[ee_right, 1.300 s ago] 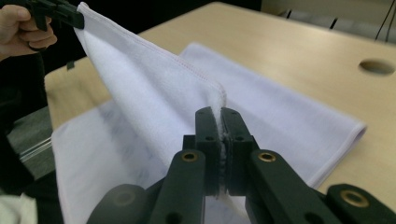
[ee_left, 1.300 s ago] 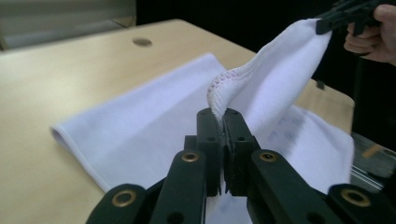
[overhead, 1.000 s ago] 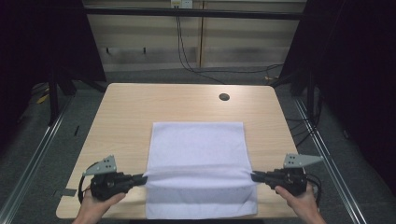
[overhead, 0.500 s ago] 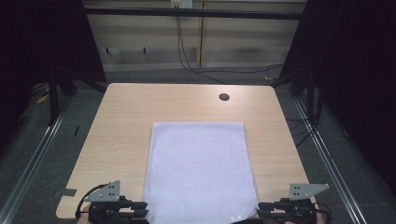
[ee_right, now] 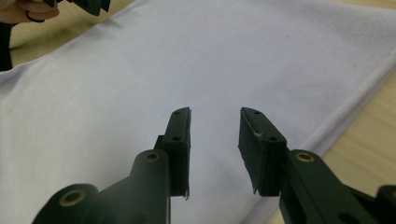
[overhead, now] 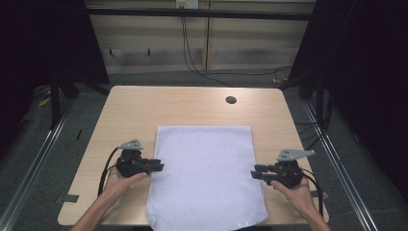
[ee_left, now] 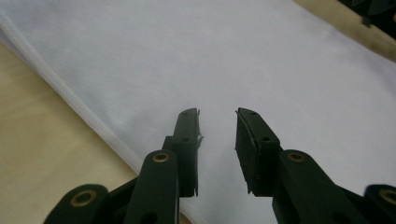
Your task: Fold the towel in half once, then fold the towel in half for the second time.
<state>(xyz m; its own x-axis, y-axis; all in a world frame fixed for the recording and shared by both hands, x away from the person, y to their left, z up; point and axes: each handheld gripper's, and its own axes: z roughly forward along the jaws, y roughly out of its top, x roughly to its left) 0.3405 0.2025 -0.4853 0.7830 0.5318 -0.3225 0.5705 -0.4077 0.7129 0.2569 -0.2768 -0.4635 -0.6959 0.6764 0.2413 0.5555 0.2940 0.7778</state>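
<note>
A: How are the two tongs seen to stand?

B: The left gripper (overhead: pixel 156 166) is held at the left long edge of the white rectangular cloth towel (overhead: pixel 207 178), jaws pointing toward three o'clock. The right gripper (overhead: pixel 256 173) is held at the opposite edge, pointing toward nine o'clock. Both have just been opening; in each gripper view a clear gap is seen between the black jaws, with nothing pinched. They are released, and towel is seen only below them.

A: Where is the towel found?

B: It is spread flat on the pale wooden table (overhead: pixel 130 110), running from the middle of the top toward six o'clock, where its near end reaches the table's front edge. A small dark round hole (overhead: pixel 231 100) is seen well apart, toward twelve o'clock.

A: How is it expected to handle?

B: It is judged light, soft and limp, with no stiffness; anything lifted would sag and drape. Slipping is thought unlikely, since the weave looks slightly rough, and breakage is no concern.

A: Where should hold be taken?

B: The hemmed left edge (ee_left: pixel 70 100) and right edge (ee_right: pixel 355 95) are judged best, or the corners, where the thicker border can be pinched without gathering the layer beneath.
</note>
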